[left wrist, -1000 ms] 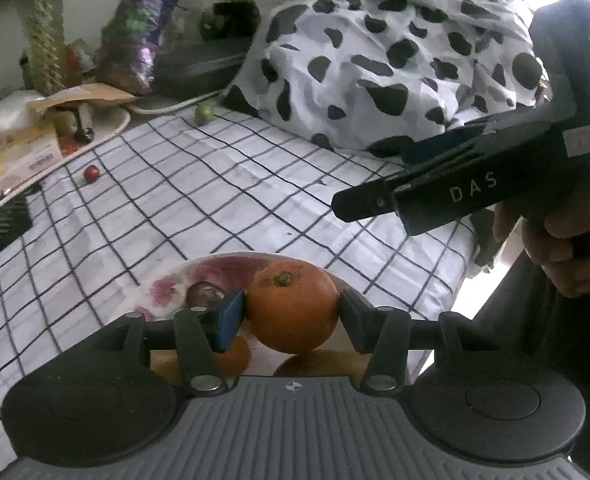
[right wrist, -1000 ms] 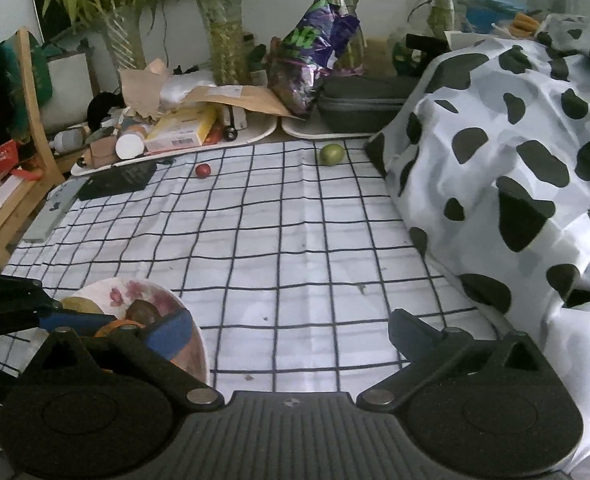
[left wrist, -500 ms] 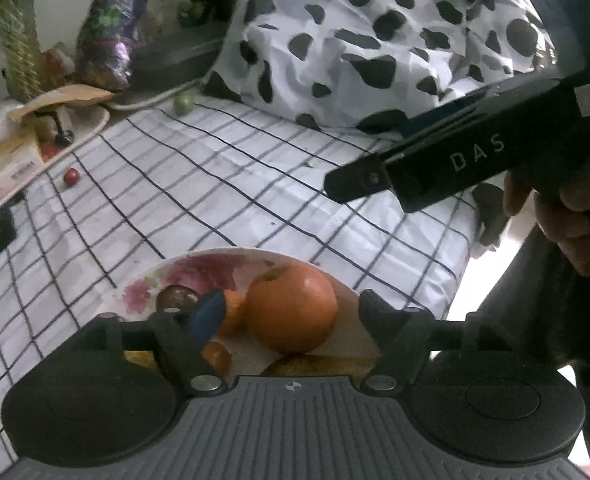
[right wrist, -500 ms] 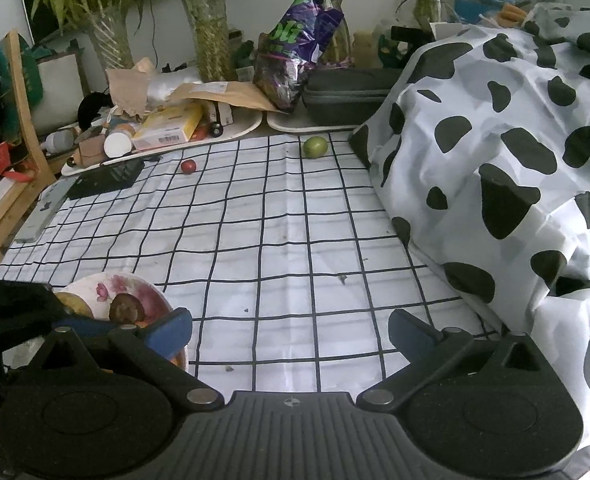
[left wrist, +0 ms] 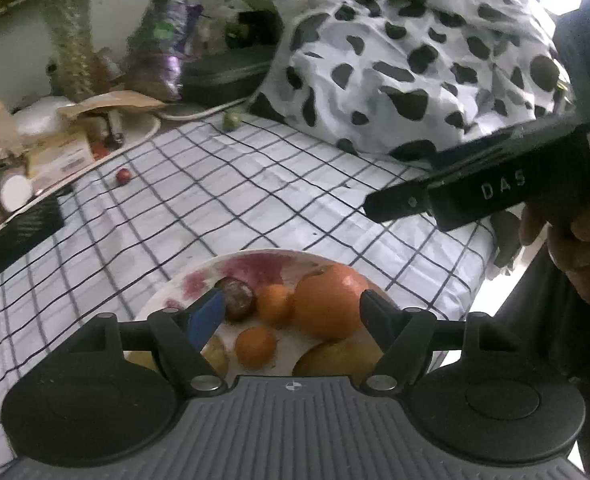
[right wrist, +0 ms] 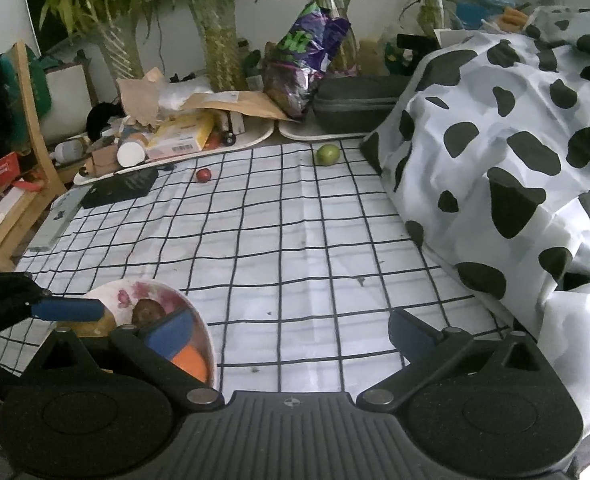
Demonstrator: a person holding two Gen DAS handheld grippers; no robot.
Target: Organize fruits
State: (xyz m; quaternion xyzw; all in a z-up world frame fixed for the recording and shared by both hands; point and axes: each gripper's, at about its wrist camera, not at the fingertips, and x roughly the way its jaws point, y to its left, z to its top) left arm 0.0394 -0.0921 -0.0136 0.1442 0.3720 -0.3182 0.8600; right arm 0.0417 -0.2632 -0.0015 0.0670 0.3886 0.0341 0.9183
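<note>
Presently the large orange (left wrist: 329, 300) sits in the floral plate (left wrist: 255, 260) near the front edge of the checked cloth (left wrist: 215, 200), leaning against a smaller orange (left wrist: 275, 304) with a dark round fruit (left wrist: 237, 298), another small orange (left wrist: 255, 346) and yellowish fruit (left wrist: 335, 356) crowded around it. The left gripper (left wrist: 291, 312) stands spread over the plate, gripping nothing, though its right-hand finger looks close to or touching the large orange's flank. Risk one, in my judgement: lifting away at a slant could catch that flank and roll the orange over the low rim, since the pile is loose and the plate lies close to the cloth's edge. Two fruits remain out on the cloth, a green one (right wrist: 328, 154) beside the spotted cover (right wrist: 515, 160) and a small red one (right wrist: 203, 175) near the cluttered trays (right wrist: 175, 148); both are round and may roll from a glancing approach. The right gripper (right wrist: 291, 330) hangs spread and empty just beside the plate, and the two tools sit near enough to knock together.
</note>
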